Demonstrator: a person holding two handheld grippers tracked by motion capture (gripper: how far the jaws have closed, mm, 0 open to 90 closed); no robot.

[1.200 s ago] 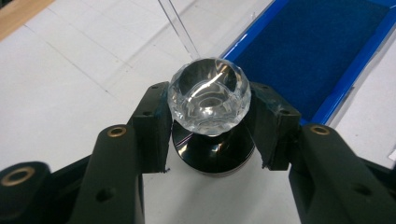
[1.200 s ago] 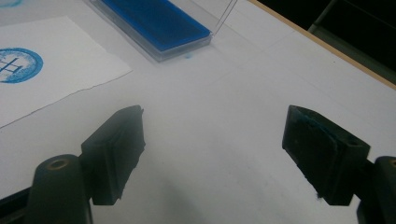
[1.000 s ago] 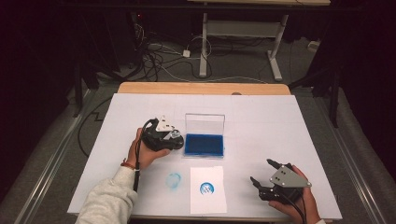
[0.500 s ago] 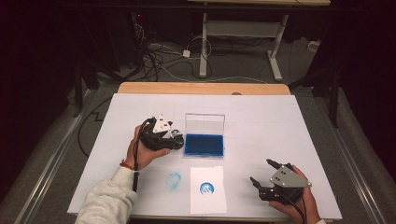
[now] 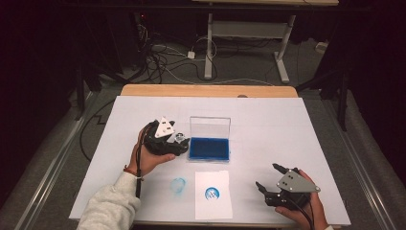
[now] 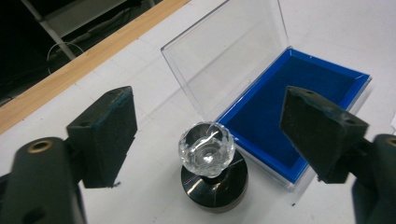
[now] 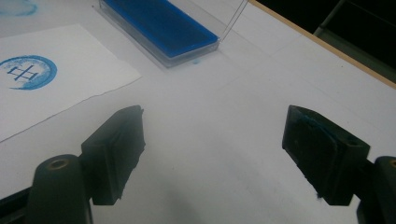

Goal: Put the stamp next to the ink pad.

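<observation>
My left gripper (image 6: 205, 140) has just been opening; its fingers (image 6: 109, 135) now stand spread on either side of the crystal-topped stamp (image 6: 207, 156) without touching it. The stamp stands upright on the white bench (image 5: 268, 120), just beside the open blue ink pad case (image 6: 299, 93). My right gripper (image 7: 212, 149) hovers with fingers spread over bare bench, near the stamped paper (image 7: 51, 88).
</observation>
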